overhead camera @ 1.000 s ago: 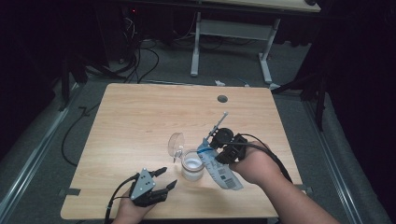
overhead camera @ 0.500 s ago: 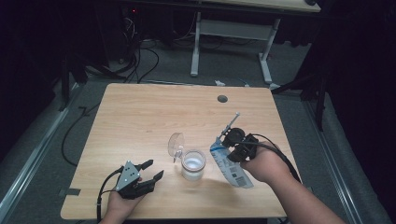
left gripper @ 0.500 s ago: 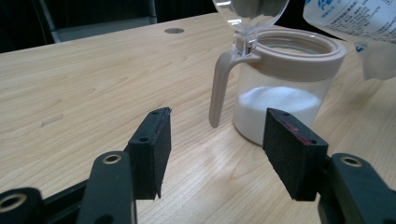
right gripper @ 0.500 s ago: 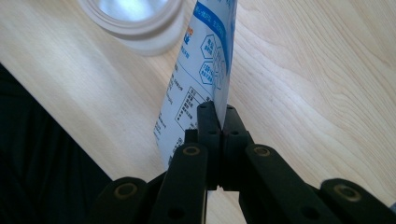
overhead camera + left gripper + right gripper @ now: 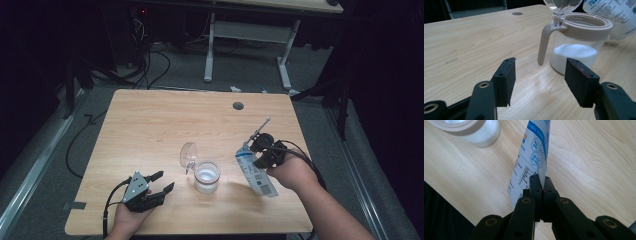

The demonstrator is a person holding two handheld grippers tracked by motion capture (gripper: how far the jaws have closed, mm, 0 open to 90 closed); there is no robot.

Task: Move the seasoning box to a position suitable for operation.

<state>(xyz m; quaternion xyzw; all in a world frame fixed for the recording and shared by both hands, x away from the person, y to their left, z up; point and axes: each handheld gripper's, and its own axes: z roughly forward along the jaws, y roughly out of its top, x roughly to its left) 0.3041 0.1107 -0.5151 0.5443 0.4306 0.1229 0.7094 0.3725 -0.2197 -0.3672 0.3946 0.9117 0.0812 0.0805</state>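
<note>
Right gripper (image 5: 261, 152), clamped on the white-and-blue pouch (image 5: 255, 171), has shifted right, away from the sugar jar (image 5: 207, 176); pouch now just beside it. Left gripper (image 5: 159, 181) jaws apart, empty, near jar.

The print on the white-and-blue pouch (image 5: 534, 155) is too small to read.

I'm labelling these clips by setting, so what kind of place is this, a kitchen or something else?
Probably a lab or studio workspace, not a kitchen: a bare wooden desk with a cable hole, loose cables across grey carpet, another desk's frame behind, and dark surroundings.
</note>
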